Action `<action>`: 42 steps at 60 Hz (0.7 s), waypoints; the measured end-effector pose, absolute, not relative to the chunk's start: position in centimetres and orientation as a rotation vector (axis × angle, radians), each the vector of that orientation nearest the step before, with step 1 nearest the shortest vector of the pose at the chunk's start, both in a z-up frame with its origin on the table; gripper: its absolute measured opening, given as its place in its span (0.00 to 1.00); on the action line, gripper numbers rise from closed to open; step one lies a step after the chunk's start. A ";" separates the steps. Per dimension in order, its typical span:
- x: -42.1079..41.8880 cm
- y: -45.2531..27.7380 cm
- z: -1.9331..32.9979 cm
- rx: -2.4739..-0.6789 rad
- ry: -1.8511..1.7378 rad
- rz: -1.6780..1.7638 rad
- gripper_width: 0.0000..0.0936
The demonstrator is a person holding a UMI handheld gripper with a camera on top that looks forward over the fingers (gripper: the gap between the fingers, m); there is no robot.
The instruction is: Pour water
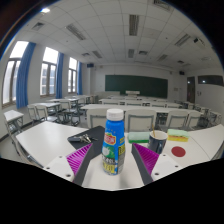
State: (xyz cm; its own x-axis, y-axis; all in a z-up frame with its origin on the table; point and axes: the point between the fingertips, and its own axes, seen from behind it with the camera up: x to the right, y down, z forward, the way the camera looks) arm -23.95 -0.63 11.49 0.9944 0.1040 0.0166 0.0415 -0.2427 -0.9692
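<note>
Gripper view: spread wide, jaws of gripper [113,158] holding nothing, purple pads [80,155] flanking with gaps. Between them, upright on white desk [40,140]: tall white plastic bottle with blue label and cap [115,140], long axis vertical. Just beyond, rightward: dark cup [157,139], near red round lid [178,151].

— What is counted on the table?
— One bottle [115,141], one dark cup [157,140] and one red lid [178,152] are counted.
— And on the gripper?
— Two pads [80,156] are seen.
</note>
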 end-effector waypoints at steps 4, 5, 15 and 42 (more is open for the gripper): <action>-23.8 2.7 9.8 -1.823 -0.117 0.026 0.88; -23.6 3.5 9.4 -1.822 -0.112 0.017 0.87; -24.0 7.8 7.7 -1.799 -0.129 -0.030 0.78; -23.2 8.8 9.6 -1.761 0.168 0.322 0.38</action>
State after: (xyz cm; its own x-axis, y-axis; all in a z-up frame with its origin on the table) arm -23.19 8.81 9.56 0.9501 0.0625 -0.3058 -0.2864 -0.2146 -0.9338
